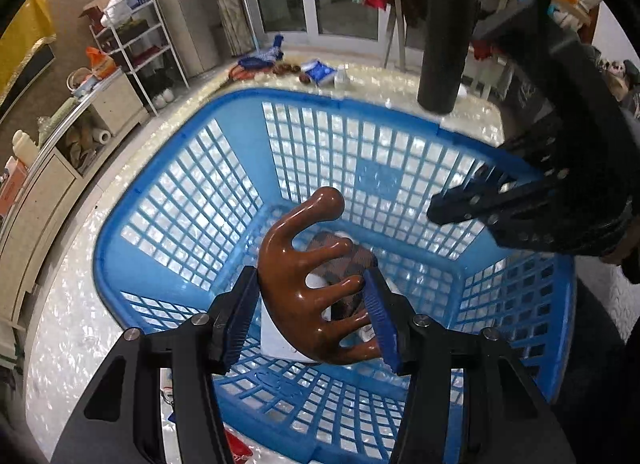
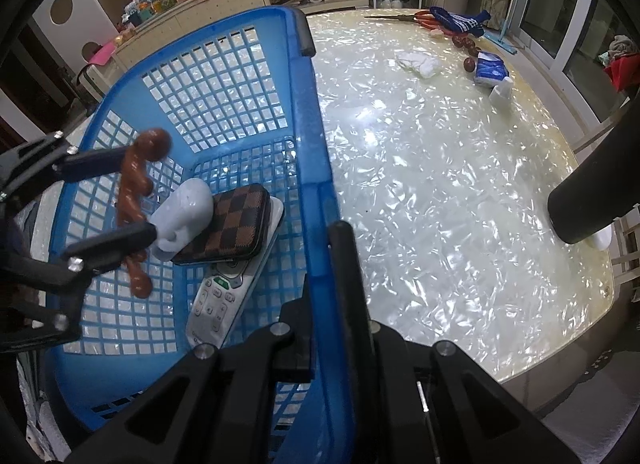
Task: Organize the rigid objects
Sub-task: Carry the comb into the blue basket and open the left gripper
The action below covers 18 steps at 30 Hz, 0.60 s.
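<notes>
Pearly white tabletop (image 2: 420,184) carries a blue lattice basket (image 1: 168,168), above which the left gripper (image 1: 316,312) tilts steeply downward. Its blue pads (image 1: 382,316) clamp a glossy brown, finger-pronged massager (image 1: 304,264) over a checkered case (image 2: 230,224) and remote (image 2: 216,304). The right gripper (image 2: 340,248), jaws closed, pinches the basket's rim.

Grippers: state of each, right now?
Left gripper: closed on the brown massager, over the basket.
Right gripper: shut on the basket's rim.

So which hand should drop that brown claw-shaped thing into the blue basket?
Left. Its tool already grips the brown massager above the blue basket. The right tool, shut, only rests at the basket's rim.
</notes>
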{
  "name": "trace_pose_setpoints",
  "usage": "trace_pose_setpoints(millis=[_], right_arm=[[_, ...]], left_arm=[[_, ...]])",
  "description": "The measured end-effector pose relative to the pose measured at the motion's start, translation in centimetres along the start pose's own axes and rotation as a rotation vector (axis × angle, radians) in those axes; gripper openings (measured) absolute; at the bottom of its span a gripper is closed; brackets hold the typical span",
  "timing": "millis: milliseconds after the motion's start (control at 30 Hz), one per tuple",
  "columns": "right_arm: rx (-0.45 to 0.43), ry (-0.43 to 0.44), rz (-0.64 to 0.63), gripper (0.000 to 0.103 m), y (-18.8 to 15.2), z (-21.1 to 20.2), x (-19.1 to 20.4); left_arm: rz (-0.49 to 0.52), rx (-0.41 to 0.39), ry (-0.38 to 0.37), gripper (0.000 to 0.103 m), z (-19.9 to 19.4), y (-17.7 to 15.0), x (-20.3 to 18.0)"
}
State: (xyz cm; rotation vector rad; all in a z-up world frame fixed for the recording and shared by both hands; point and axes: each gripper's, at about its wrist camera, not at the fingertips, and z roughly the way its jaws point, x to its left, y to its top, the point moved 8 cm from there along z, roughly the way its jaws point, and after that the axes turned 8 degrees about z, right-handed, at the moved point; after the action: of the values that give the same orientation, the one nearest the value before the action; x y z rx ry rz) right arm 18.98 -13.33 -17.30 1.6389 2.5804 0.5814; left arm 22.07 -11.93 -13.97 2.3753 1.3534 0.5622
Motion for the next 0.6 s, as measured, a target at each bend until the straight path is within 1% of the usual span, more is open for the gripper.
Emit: trace_pose_setpoints(millis=[33,133,367,533,600], right_arm=[[-0.001,0.001,0.0,0.006,0.0,0.0,0.0],[-0.006,-0.001,0.0,0.006,0.0,-0.1,0.0],[-0.013,0.014,0.009,0.006,-0.1,-0.1,-0.2],[-0.012,0.021,0.009,0.006,-0.2,-0.1,-0.3],[-0.012,0.025,0.011,0.006,-0.2,-0.1,-0.3]], left_arm=[[0.002,0.008,-0.002,0.058,0.2,0.0,-0.1],[0.03,0.046,0.026,0.058,0.8,-0.2,-0.2],[0.087,0.108,0.023,0.058,2.3,-0.1,-0.1],[0.083,0.124,0.014,0.058,2.8,0.0,-0.3],[0.098,0.138,0.026,0.058,3.0,-0.2,-0.4]])
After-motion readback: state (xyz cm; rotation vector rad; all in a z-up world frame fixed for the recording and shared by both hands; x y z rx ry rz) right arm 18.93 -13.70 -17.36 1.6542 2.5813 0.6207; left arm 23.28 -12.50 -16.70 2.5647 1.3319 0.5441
